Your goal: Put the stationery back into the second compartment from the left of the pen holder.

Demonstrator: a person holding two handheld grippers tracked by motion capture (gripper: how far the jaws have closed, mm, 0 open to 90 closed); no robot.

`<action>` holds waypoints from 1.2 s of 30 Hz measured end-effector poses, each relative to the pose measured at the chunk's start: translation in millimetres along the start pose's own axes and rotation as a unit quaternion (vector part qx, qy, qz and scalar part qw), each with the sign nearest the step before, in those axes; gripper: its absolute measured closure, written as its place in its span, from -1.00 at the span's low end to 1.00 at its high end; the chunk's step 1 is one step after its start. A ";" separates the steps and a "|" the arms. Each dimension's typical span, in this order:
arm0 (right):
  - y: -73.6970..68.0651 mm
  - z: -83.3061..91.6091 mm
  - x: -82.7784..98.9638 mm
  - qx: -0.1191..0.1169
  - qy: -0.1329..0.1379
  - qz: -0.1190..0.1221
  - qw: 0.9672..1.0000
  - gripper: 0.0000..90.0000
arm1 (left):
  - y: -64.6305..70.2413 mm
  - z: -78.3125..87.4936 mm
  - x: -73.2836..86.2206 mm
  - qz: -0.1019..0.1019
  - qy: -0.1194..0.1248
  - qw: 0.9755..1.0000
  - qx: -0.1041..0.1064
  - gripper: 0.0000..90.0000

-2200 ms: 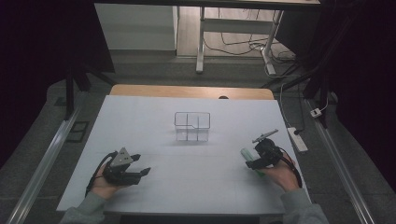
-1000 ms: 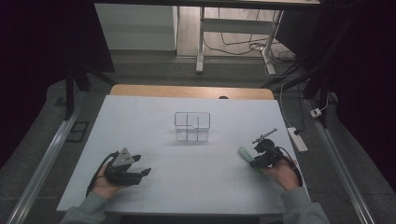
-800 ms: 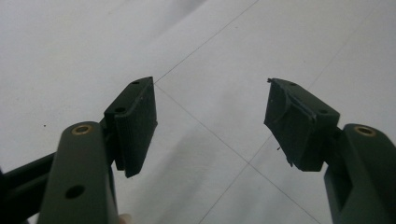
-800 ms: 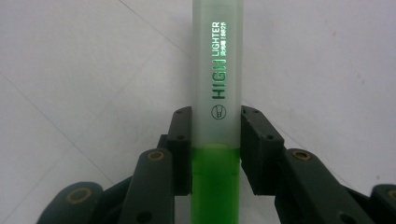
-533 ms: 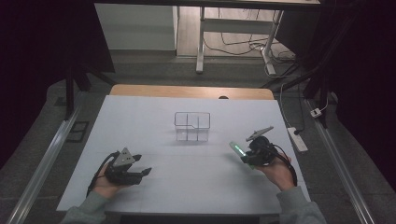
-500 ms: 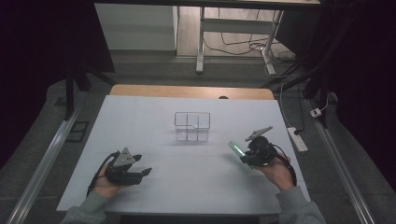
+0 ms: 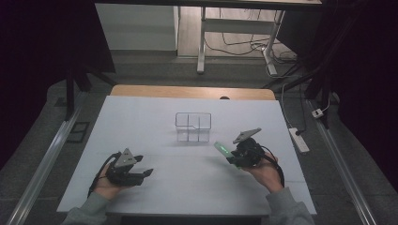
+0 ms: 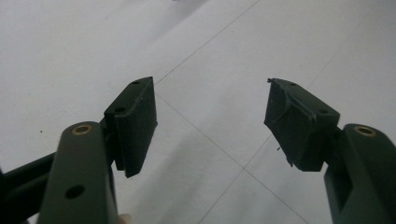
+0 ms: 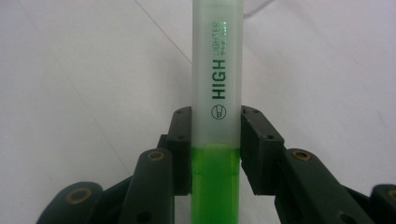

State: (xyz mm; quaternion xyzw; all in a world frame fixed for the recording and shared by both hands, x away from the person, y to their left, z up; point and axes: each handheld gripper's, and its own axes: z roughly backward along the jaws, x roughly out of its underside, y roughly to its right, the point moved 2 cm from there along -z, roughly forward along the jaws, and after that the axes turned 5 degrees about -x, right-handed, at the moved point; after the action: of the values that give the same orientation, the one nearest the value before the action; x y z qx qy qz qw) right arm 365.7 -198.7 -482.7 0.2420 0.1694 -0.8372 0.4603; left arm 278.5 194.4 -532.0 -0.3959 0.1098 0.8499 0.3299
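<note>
Green plastic in the right gripper (image 7: 233,155): a highlighter (image 9: 217,93), its jaws pressed in on both sides of the barrel right where the frosted cap meets the bright green body. It looks light and stiff, a smooth hard tube, so probably a bit slippery under the pads; that hold near the cap seam seems sensible, since it leaves most of the cap end sticking out free. In the right gripper view the long axis runs straight out along the jaws, cap end leading. From the high view the highlighter (image 7: 220,148) sits above the white worktop (image 7: 141,122), pointing away from the hand toward a small clear box with compartments (image 7: 193,126), near it but apart. Over on the left, the left gripper (image 7: 141,174) rests low at the worktop with its jaws spread wide, nothing between them.
</note>
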 end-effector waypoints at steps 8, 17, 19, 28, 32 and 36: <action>-18.7 -10.4 -13.8 -0.014 0.008 0.030 0.999 0.48 | 1.2 -1.7 -0.4 -0.005 -0.002 1.000 0.003 -0.25; -35.5 -23.0 -26.5 -0.030 0.007 0.062 0.998 0.48 | 1.6 -3.0 -1.6 -0.005 -0.003 1.000 0.009 -0.25; -37.1 -24.3 -28.2 -0.036 0.007 0.064 0.997 0.48 | 0.6 -4.0 -2.3 -0.001 -0.004 1.000 0.009 -0.26; -48.6 -31.1 -36.0 -0.049 0.006 0.093 0.994 0.47 | -1.9 -2.8 -0.1 0.006 -0.002 1.000 0.007 -0.26; -56.4 -37.6 -39.3 -0.051 0.000 0.104 0.993 0.48 | 0.1 -0.7 -0.2 0.000 0.000 1.000 0.006 -0.26; -63.8 -46.2 -42.3 -0.053 -0.008 0.118 0.992 0.48 | 4.4 1.2 -1.1 -0.004 0.000 1.000 0.005 -0.26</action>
State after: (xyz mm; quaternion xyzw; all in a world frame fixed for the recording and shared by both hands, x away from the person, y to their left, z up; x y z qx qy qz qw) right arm 342.3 -113.0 -493.2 0.2287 0.1799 -0.7686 0.5697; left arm 275.5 191.1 -530.7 -0.3948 0.1124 0.8480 0.3351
